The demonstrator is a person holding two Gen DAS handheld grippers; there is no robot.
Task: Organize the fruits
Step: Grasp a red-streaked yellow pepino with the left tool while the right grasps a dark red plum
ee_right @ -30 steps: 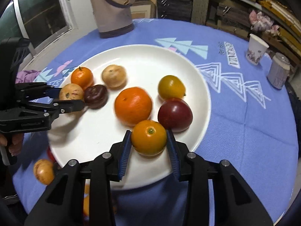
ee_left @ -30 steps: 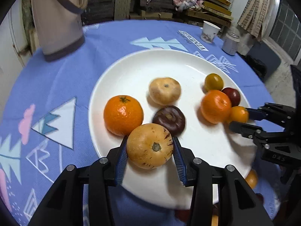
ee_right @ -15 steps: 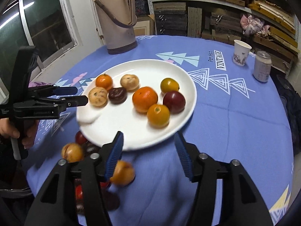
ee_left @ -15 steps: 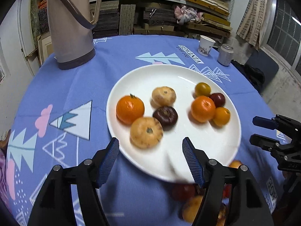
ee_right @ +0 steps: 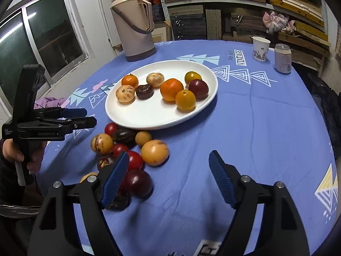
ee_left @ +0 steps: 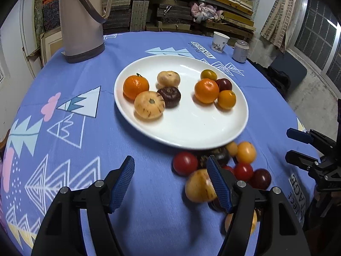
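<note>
A white plate (ee_left: 191, 128) (ee_right: 149, 117) holds several fruits in two groups: an orange (ee_left: 135, 85), two tan fruits and a dark one on the left, and an orange (ee_left: 206, 90), yellow and dark red fruits on the right. A pile of loose fruits (ee_left: 221, 166) (ee_right: 127, 149) lies on the blue tablecloth in front of the plate. My left gripper (ee_left: 170, 181) is open and empty, above the cloth just left of the pile. My right gripper (ee_right: 168, 177) is open and empty, to the right of the pile.
A beige thermos (ee_left: 82, 19) (ee_right: 134, 23) stands at the back left. A paper cup (ee_left: 220, 41) (ee_right: 260, 48) and a can (ee_left: 240, 51) (ee_right: 282, 58) stand at the back right. The round table's edge runs close on both sides.
Both grippers let go of their fruit on the plate, opened, and drew back toward me. The loose fruit pile has come into view.
</note>
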